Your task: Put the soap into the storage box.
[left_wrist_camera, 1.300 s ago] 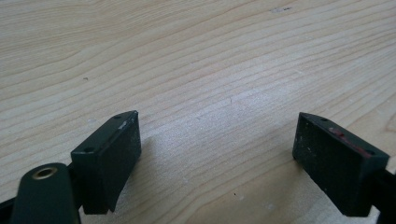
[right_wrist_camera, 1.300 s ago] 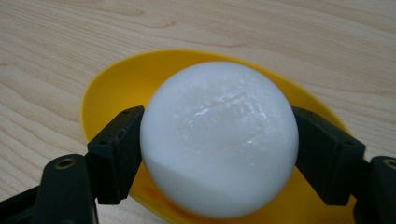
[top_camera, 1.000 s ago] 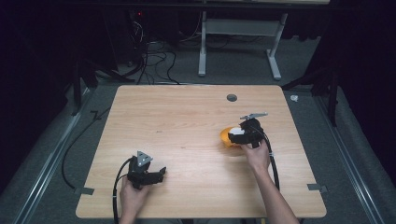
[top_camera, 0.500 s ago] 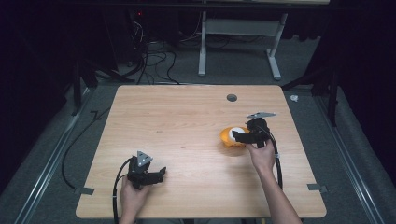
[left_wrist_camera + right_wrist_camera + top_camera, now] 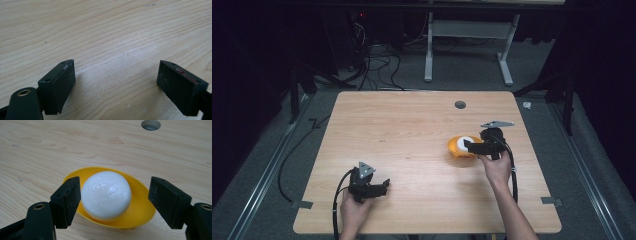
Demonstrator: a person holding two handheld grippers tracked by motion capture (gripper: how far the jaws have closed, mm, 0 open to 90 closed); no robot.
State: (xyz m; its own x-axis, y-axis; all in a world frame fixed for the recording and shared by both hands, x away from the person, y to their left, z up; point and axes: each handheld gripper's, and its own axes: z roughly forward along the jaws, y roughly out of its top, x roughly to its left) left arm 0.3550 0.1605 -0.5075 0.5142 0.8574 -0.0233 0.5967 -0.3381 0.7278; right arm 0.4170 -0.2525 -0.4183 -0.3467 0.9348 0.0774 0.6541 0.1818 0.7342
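Note:
A yellow bowl (image 5: 455,148) sits right of the table's middle with a white ball (image 5: 106,195) in it. My right gripper (image 5: 470,146) comes at it from the right. In the right gripper view its jaws stand on either side of the ball (image 5: 468,140). The left pad (image 5: 68,200) is close against the ball and the right pad (image 5: 168,201) stands clear of it. These jaws have just been closing with the ball between them. My left gripper (image 5: 383,186) rests near the front left, open over bare wood (image 5: 116,85).
The wooden table (image 5: 402,125) has a round cable hole (image 5: 460,105) at the back right, also seen in the right gripper view (image 5: 150,124). Cables trail from both grippers toward the front edge. A desk frame (image 5: 467,45) stands on the floor beyond.
My right hand and gripper have shifted a little to the right beside the bowl. The bowl and the left gripper have stayed where they were.

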